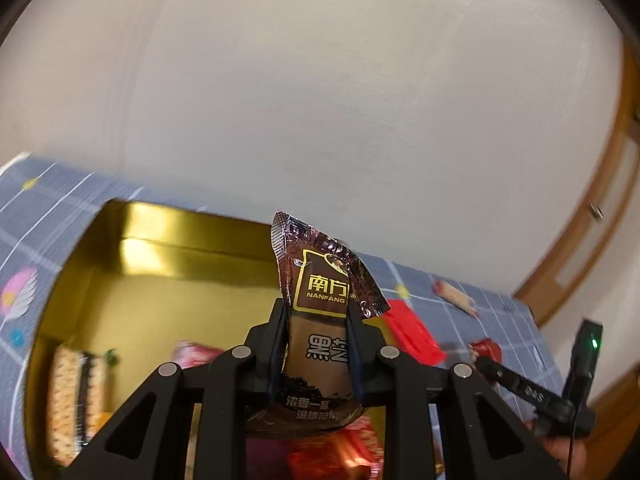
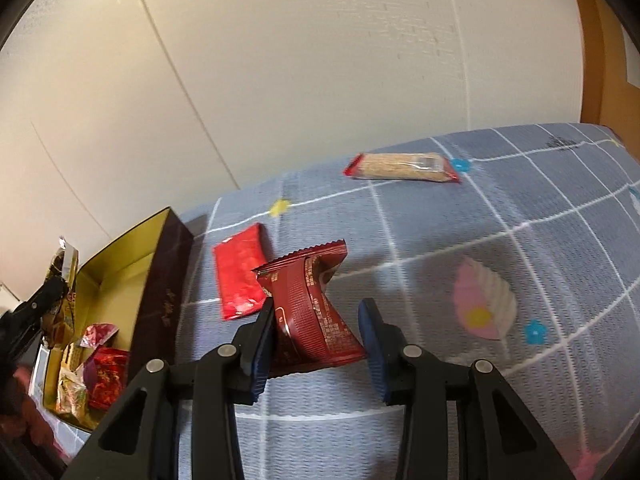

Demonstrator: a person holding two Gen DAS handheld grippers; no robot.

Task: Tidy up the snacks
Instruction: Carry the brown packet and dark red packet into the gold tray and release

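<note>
Left wrist view: left gripper [image 1: 316, 320] clamps one brown sachet [image 1: 320, 304], hiding blurred box [image 1: 168, 224] snacks. Right gripper [image 2: 316, 334] pinches one dark-red packet [image 2: 312, 312]; two packets lie loose.

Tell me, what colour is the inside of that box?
Shiny gold. The box shows it best in the left wrist view.

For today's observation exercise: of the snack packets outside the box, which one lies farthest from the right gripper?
The clear-wrapped beige biscuit bar with red ends, lying alone near the far table edge; the flat bright red packet lies much nearer, and the dark red packet sits in the right gripper.
</note>
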